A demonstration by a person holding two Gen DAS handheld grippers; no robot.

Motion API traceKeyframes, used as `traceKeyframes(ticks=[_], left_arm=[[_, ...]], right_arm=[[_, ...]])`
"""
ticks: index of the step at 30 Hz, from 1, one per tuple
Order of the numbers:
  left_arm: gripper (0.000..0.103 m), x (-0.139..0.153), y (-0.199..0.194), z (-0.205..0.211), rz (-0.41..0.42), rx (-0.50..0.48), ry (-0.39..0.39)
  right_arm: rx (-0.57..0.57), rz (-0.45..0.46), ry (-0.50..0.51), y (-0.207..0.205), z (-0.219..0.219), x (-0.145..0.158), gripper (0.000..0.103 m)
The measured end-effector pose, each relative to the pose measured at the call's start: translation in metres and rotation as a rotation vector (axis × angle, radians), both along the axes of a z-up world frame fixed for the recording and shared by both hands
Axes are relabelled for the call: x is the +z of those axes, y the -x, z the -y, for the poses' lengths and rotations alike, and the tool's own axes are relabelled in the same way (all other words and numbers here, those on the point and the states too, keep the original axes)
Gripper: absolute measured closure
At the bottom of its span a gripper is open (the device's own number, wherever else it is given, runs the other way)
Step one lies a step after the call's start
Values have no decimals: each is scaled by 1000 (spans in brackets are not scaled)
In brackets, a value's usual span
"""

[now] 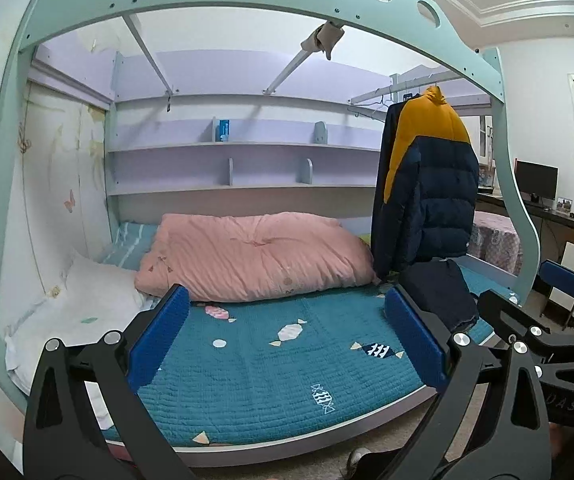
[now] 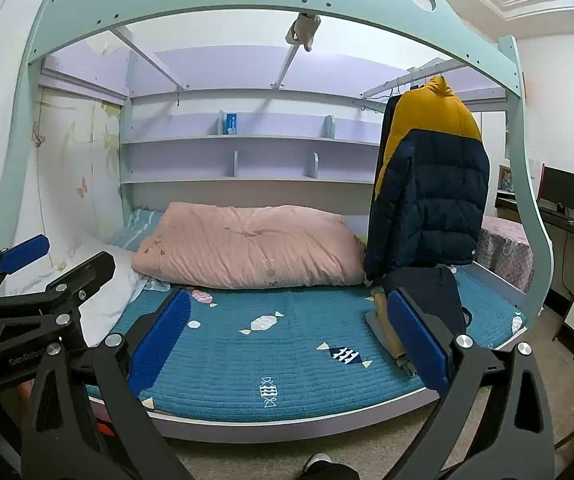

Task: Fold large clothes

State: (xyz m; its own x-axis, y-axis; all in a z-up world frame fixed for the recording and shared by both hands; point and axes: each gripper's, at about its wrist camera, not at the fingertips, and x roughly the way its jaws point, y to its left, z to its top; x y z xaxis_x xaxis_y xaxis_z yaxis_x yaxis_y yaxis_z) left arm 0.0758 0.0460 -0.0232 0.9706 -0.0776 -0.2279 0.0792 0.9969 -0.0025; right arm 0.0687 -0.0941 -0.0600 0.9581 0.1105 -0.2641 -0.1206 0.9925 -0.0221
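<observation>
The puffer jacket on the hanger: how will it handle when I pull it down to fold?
The puffer jacket looks quilted and thickly padded, so probably bulky but light, and springy when folded. Its smooth shell may slip between the fingers. It hangs from a rail, so it will likely swing.

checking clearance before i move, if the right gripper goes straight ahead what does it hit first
Probably the teal bedspread: the open right gripper points over the bed's near edge with nothing between its fingers. Aimed higher, the pink quilt comes first; depth is unclear.

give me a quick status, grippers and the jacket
Both hand-held grippers, left and right, open and empty. Puffer jacket on hanger above the bed. Folded clothes lie below it.
</observation>
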Motion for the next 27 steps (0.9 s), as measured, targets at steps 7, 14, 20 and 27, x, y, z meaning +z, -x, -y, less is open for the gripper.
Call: traceKeyframes(ticks=[7,14,20,27], left_arm=[[5,3,10,9,23,-7,-18],[5,5,14,15,32,-16,-24],[5,4,13,19,33,-22,-32],[5,4,11,18,27,-32,-27]], right_arm=[[-11,4,-12,6,8,3,8],[-22,11,-19,13,11,3,8],[-28,5,-33,16,14,1,8],[-37,4,-30,16,15,2,8]])
